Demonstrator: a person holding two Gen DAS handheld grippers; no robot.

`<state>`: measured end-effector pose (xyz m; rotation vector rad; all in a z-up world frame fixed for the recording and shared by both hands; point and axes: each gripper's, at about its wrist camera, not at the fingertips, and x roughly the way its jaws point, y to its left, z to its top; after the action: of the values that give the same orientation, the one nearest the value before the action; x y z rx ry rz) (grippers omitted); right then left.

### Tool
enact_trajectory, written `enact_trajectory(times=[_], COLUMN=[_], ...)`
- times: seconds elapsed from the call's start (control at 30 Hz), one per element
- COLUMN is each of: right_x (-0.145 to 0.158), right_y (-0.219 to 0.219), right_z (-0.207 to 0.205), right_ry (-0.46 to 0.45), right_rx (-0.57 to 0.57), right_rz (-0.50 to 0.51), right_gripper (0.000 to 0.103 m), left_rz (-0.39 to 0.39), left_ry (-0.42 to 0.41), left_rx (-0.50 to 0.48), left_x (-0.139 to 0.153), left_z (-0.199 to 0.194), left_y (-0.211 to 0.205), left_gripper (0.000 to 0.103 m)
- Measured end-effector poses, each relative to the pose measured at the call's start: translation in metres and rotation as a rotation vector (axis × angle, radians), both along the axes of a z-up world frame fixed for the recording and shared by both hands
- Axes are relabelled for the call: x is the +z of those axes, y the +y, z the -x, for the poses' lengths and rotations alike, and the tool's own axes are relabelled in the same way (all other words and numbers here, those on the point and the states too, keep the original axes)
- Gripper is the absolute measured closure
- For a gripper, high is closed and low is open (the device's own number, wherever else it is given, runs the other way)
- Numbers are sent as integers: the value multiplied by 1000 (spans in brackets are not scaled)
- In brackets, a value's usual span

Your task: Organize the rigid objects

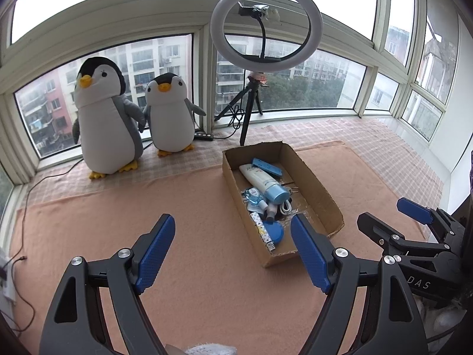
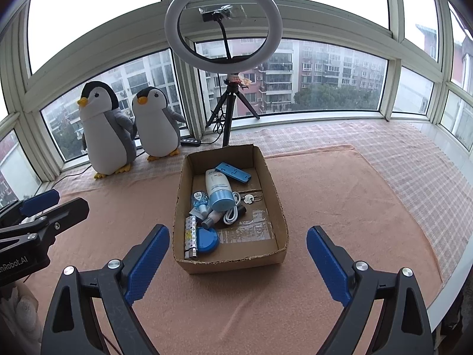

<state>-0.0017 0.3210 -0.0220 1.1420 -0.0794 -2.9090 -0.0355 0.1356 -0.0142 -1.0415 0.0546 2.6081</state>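
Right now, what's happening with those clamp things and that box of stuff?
A person holds two black grippers with blue pads, and both hang open and empty over the peach towel. The left gripper and right gripper point at an open brown cardboard box. Small items already lie inside it: a white and blue lotion bottle, a round blue lid, a coiled white cable. Nothing is being gripped.
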Motion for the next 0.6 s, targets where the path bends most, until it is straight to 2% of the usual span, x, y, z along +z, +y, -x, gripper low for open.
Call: enact_trajectory(times=[0.6], right_x=[-4], right_y=[1], right_z=[3], right_ry=[-11], right_rx=[-3], right_rz=[-1], right_gripper=[11], left_rz=[1], left_ry=[-5], left_rx=[3], left_x=[-1], left_z=[-1], left_y=[0], left_gripper=[22])
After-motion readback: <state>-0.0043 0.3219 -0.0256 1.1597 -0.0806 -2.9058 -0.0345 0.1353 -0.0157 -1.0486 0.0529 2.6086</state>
